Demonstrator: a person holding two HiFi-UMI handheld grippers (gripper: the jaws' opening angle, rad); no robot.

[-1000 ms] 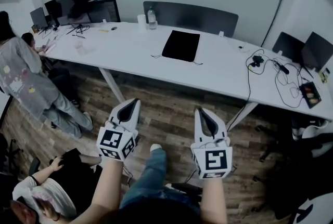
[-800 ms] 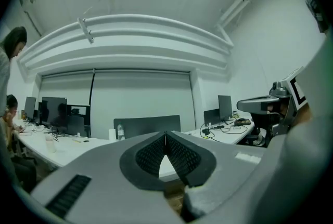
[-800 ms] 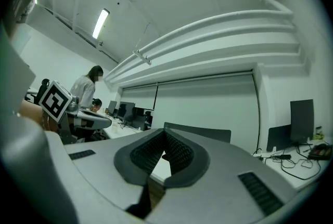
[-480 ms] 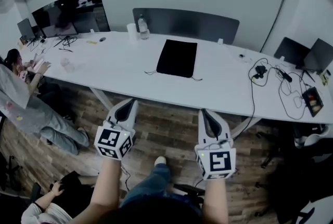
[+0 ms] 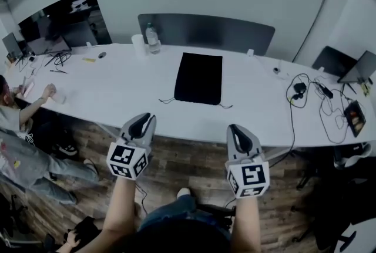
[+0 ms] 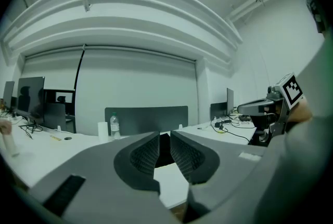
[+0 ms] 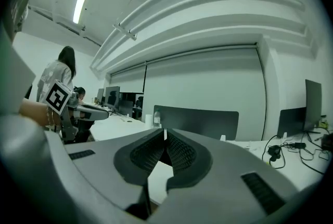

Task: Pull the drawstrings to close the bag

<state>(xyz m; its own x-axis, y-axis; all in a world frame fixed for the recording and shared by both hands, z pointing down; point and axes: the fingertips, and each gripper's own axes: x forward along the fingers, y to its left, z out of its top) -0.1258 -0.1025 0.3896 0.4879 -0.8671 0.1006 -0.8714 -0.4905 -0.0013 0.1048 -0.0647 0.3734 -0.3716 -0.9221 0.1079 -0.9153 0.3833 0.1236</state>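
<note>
A flat black drawstring bag (image 5: pixel 199 78) lies on the long white table (image 5: pixel 117 93), its mouth toward me. A thin string end trails off each near corner, one on the left (image 5: pixel 167 100) and one on the right (image 5: pixel 227 105). Both grippers hover over the floor short of the table's front edge, well apart from the bag. My left gripper (image 5: pixel 143 121) has just been opening; its jaws stand a little apart with nothing between them (image 6: pixel 164 137). My right gripper (image 5: pixel 237 130) is shut and empty, pads meeting (image 7: pixel 165 138).
A water bottle (image 5: pixel 152 38) and a white cup (image 5: pixel 138 44) stand at the table's back, before a grey partition (image 5: pixel 205 27). Cables (image 5: pixel 304 93) and laptops lie at the right. A person (image 5: pixel 14 122) sits at the left end. Wooden floor (image 5: pixel 188 164) lies below.
Both grippers and the head camera have come nearer to the table, so the bag looks larger and more central. The standing person at the left has slid out of view.
</note>
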